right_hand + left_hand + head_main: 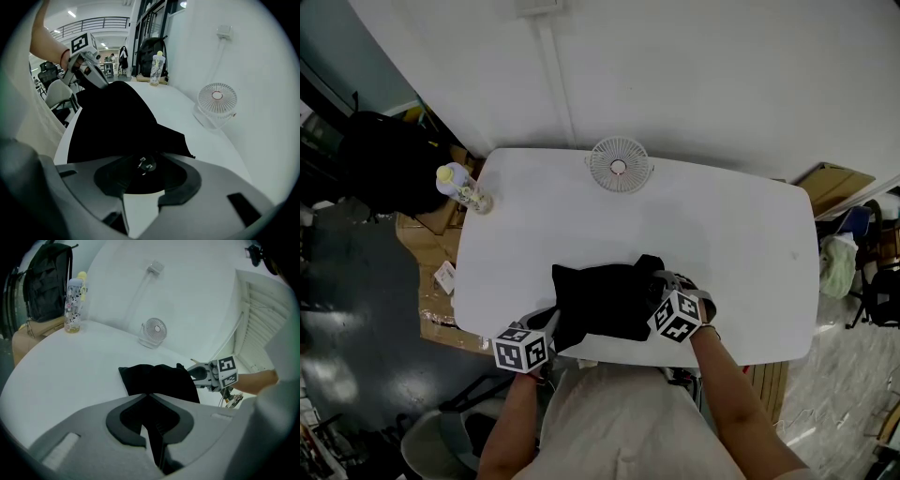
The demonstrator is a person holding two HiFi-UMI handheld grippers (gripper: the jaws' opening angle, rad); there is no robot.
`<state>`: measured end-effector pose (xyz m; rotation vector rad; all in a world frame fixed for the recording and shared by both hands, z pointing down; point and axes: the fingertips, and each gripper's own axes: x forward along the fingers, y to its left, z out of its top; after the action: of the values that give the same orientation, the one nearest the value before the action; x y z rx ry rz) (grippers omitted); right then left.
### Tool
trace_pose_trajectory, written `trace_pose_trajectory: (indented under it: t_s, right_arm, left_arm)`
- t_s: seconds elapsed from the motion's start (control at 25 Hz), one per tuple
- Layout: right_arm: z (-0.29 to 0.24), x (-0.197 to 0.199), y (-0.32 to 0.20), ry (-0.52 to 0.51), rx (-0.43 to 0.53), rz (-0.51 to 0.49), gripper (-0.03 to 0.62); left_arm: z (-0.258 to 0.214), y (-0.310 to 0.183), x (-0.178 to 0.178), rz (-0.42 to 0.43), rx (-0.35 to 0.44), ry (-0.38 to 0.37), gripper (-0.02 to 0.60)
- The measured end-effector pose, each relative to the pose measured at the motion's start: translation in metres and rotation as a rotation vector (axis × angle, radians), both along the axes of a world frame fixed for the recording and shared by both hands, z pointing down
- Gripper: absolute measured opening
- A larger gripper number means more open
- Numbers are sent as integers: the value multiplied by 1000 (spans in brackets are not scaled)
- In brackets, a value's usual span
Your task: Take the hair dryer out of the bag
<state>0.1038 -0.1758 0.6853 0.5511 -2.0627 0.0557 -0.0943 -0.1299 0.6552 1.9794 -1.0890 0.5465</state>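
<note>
Tabletop [722, 244], white with rounded corners, fills the head view under a white wall [675, 75]. Grey floor [356, 300] with flattened cardboard [431, 253] and 1 black backpack [380, 159] lies off its left end. On the table we count 1 small white fan [619, 164] at the far edge, 1 bottle [461, 187] with a yellow cap at the far left corner, and 1 black bag [605, 300] at the near edge. The left gripper [548, 326] and the right gripper [661, 281] sit at the bag's left and right ends, each bearing 1 cube of black-and-white square markers. In the left gripper view we see its jaws drawn together on the bag's edge; the bottle's print is too small to read. In the right gripper view the cloth rises in a peak to the left gripper. The right jaws stand partway apart at the bag's mouth, around a dark plug [145, 164] with 2 metal prongs. The bag covers the hair dryer's body. Behind, we see a hall with a railed gallery [93, 21].
</note>
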Motion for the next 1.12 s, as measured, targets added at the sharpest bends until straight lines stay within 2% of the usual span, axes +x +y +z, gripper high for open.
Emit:
trace_pose_trajectory:
  t_s: [0.24, 0.4, 0.68, 0.92, 1.12]
  right_arm:
    - [1, 3, 1, 80, 32, -65, 144]
    - [-2, 5, 7, 68, 22, -74, 143]
    - [-20, 24, 2, -30, -6, -7, 143]
    - [-21, 54, 4, -14, -5, 34, 143]
    - [-18, 71, 15, -7, -19, 54, 143]
  left_arm:
    - [0, -2, -1, -9, -1, 5, 23]
    - [1, -2, -5, -32, -12, 2, 23]
    - [-2, -10, -25, -122, -19, -34, 21]
    - [3, -8, -42, -190, -53, -73, 21]
    - [3, -8, -41, -200, -56, -79, 21]
